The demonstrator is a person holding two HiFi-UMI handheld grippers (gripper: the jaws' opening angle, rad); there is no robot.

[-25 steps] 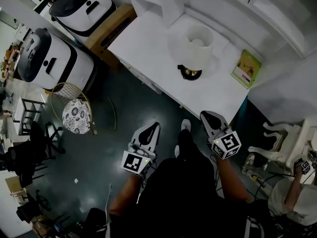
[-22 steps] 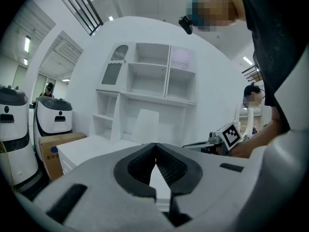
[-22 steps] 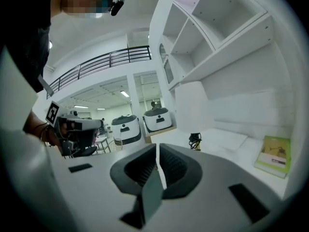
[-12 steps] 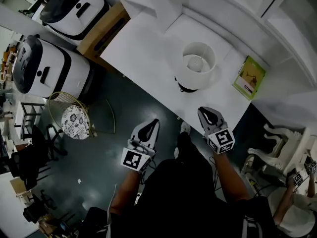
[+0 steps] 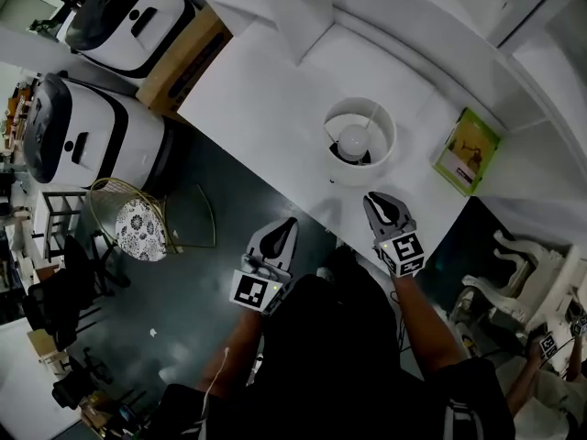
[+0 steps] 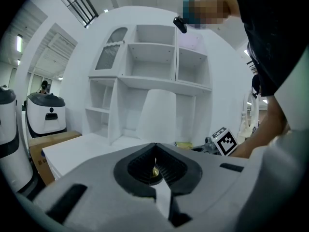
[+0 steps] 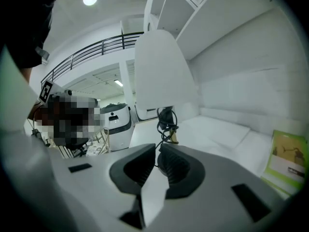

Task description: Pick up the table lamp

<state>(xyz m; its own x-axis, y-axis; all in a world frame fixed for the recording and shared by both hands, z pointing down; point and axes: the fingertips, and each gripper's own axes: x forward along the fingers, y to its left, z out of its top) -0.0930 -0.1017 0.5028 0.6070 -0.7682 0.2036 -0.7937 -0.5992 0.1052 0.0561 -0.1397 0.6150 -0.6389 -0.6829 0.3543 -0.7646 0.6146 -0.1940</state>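
Lamp [image 5: 359,142] on table [image 5: 266,99], left of booklet [image 5: 468,151]

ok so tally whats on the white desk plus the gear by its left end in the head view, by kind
table lamp: 1
green booklet: 1
white machine: 2
cardboard box: 1
total: 5

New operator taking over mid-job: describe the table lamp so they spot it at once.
Find the long white desk under the white shelving. The table lamp stands near its front edge, left of a green booklet in the head view. Only it has a round white shade, bulb visible inside.
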